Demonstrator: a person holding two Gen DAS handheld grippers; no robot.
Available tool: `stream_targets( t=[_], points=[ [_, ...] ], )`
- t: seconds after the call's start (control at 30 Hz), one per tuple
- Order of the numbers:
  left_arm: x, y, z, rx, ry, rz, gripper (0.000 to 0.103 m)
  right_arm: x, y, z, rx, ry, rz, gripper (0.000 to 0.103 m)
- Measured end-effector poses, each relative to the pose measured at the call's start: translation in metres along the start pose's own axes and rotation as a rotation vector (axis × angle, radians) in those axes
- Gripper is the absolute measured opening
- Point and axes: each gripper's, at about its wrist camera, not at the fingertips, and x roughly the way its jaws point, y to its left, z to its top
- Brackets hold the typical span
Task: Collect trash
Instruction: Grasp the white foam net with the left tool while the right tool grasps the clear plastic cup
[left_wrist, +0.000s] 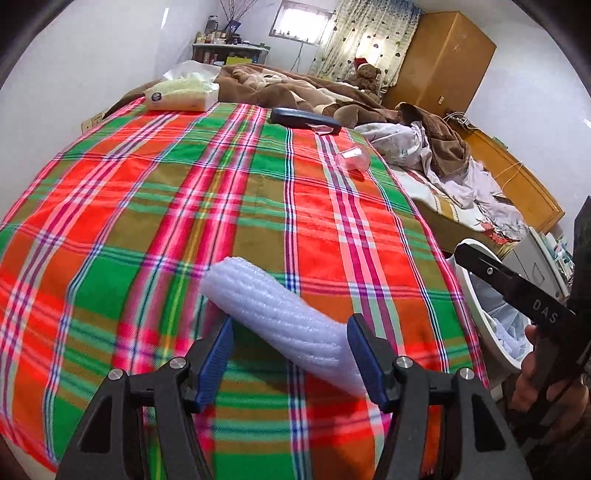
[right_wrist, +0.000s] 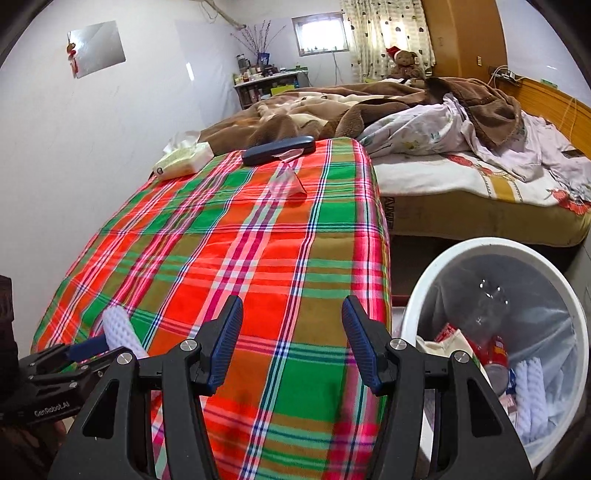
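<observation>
closing in on a white foam sleeve (left_wrist: 284, 325) lying on the plaid cloth (left_wrist: 184, 206), near its front edge. left gripper (left_wrist: 291, 354) straddling the sleeve with fingers spread, the right pad touching or almost touching the foam's near end, the left pad standing just clear; not clenched on anything yet. right gripper (right_wrist: 291, 339) hanging released over the cloth, fingers wide and holding nothing, with the white bin (right_wrist: 417, 295) just to its right, below the cloth's edge.

judging the step as the pickup of the sleeve, not yet made. next move probably calling for a gentle squeeze, since soft foam would likely crush or slip, then a lift and a swing rightward over the edge to the bin. bin already holding a clear bottle, a red wrapper and another foam sleeve, so collecting looking partly done. clear plastic cup (left_wrist: 352, 158) lying on its side farther back on the cloth, likely trash too; dark case (left_wrist: 304, 119) and tissue pack (left_wrist: 181, 95) near the far end, probably not trash.

reading "das" on the right gripper's body in the left view, and "genrobot.ai" on the left gripper's body in the right view. round logo on the tissue pack staying too small to read.
</observation>
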Motion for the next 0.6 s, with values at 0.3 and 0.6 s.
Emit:
stream_targets(
  t=[0.3,0.6],
  points=[
    [0.03,-0.016,0.017,0.024,-0.001,-0.027,0.053,0.017,-0.007,0.012,0.013,0.026,-0.038,0.057],
    [0.052,-0.003,0.046,0.06,-0.002,-0.002,0.033,0.057,-0.007,0.037,0.048,0.065,-0.037,0.057]
  ],
)
